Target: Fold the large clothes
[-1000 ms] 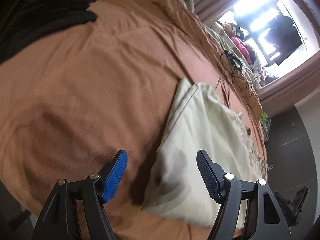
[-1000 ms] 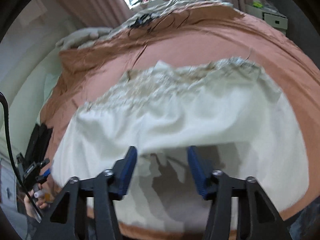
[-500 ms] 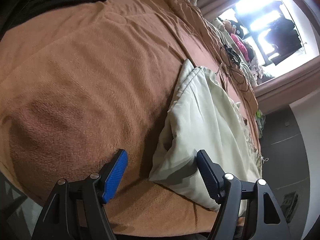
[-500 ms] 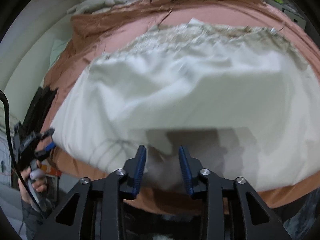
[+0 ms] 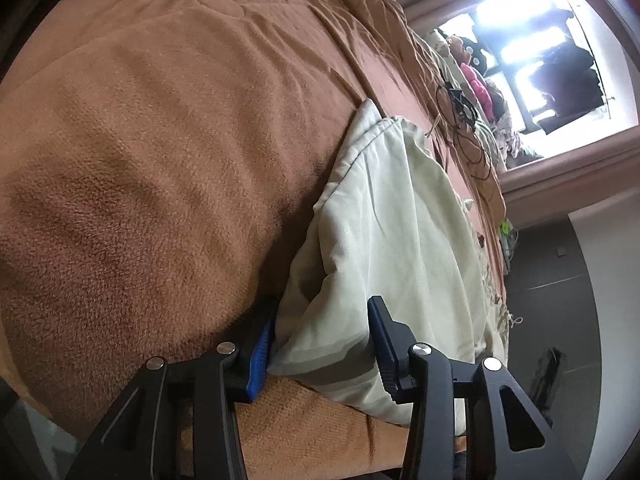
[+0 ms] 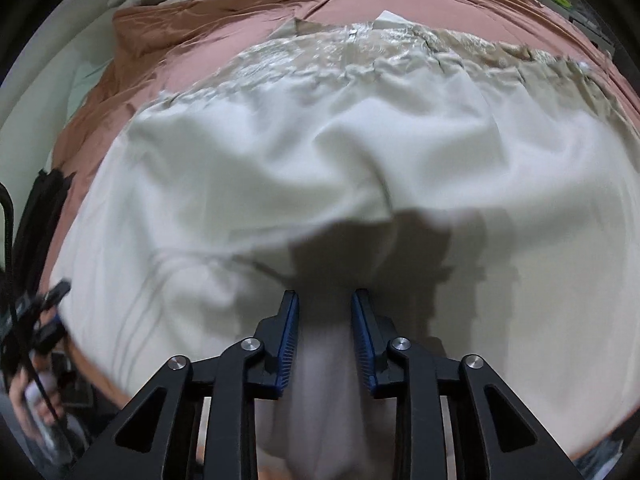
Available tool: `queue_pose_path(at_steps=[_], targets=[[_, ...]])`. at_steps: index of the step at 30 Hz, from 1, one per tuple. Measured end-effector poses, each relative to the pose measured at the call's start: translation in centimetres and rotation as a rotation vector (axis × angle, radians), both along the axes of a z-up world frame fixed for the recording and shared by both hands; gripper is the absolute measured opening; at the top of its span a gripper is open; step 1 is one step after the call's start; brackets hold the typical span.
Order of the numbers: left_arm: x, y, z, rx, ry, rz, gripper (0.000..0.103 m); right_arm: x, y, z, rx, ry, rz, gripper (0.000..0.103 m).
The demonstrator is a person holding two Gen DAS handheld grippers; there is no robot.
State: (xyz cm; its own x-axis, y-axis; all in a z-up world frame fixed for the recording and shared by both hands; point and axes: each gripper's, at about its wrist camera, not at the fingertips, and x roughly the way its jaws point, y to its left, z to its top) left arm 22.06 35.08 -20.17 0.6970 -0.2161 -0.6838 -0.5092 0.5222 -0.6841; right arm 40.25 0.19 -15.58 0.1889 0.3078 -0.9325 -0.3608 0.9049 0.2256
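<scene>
1. Left wrist view: the cream garment lies folded on the brown blanket of the bed, near its front edge. The left gripper is closing around the garment's near corner; its pads do not visibly press the cloth yet.
2. Right wrist view: the garment spreads across the blanket. The right gripper is closing, cloth bunched between its fingers, though whether they pinch it I cannot tell.

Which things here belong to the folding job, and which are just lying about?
Job: cream garment, left tool and right tool, both closing on its edge.
Lying about: brown blanket, black cables, pink clothes.
</scene>
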Motion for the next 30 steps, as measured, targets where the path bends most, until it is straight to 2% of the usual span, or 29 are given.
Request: queue_pose_path(at_steps=[9,11,14,17,20,23,24,30], targets=[[-0.1,-0.5,0.0,0.005,0.023,0.064,0.043,6.4,2.5,-0.9,-0.028,-0.009,-0.017,0.024],[-0.1,-0.5,0.1,0.006,0.027,0.067,0.039,7.5,2.8,-1.0,-0.031,-0.015,-0.021,0.021],[0.1,-0.6,0.3,-0.007,0.022,0.063,0.026,9.3,3.4,-1.3,-0.048,-0.038,-0.03,0.017],[0.2,-0.9,1.2,0.014,0.015,0.06,0.022,11.2,4.1,-1.8,-0.069,-0.045,-0.037,0.015],[-0.1,-0.9,2.1,0.0,-0.016,0.071,0.02,12.6,4.2,-1.4,-0.073,-0.044,-0.041,0.015],[-0.6,-1.1,3.5,-0.002,-0.064,0.065,0.018,12.2,3.1,0.1,-0.062,-0.053,-0.06,0.016],[-0.6,-1.2,4.1,0.002,-0.077,0.06,0.018,11.8,2.7,0.6,-0.044,-0.056,-0.057,0.021],[-0.5,-2.2,7.3,0.014,-0.132,0.031,0.017,7.0,-0.8,3.4,0.012,-0.081,-0.049,0.022]])
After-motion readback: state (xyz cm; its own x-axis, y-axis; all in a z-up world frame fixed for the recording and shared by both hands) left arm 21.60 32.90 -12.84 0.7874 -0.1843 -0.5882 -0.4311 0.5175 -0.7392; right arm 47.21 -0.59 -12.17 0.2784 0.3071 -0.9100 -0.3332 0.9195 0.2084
